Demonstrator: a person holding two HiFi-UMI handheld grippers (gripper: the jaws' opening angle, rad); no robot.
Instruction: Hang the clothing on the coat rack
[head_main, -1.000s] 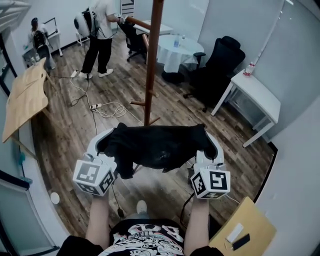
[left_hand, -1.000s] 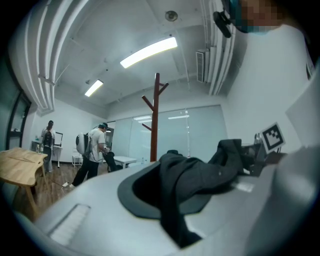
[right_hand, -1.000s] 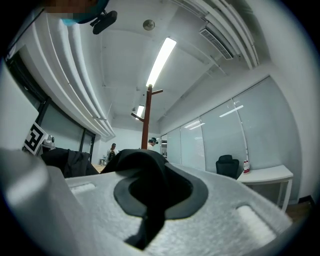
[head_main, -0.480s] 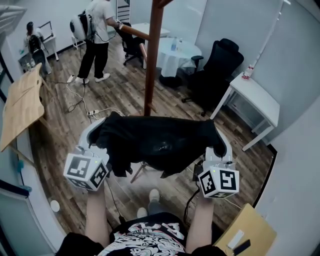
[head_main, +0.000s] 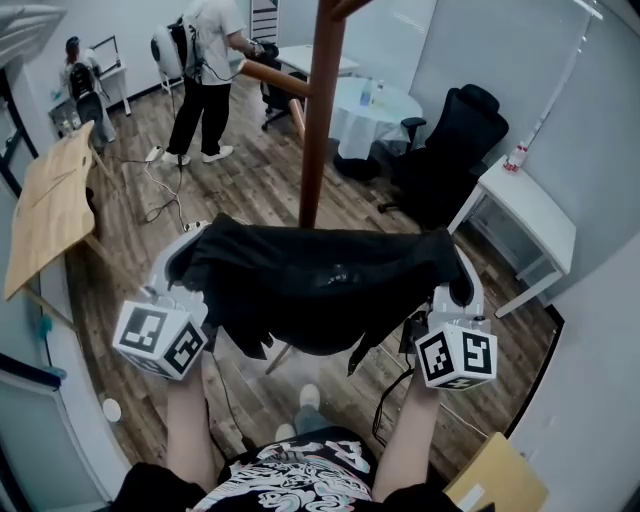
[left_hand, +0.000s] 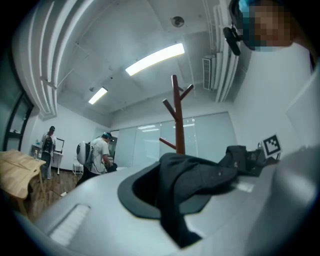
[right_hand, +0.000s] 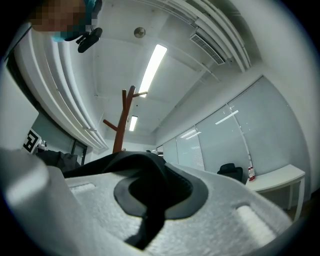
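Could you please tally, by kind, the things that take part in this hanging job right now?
Grippers: 2, the left gripper and the right gripper
Garments: 1, the black garment, gripped by both
Coat racks: 1, the wooden coat rack
Total: 4

No words or numbers can be read. Black-and-white square marker patterns are borne by the left cube (head_main: 160, 340) and the right cube (head_main: 457, 355), behind the fingers. White lettering on the person's shirt (head_main: 295, 478) cannot be deciphered.
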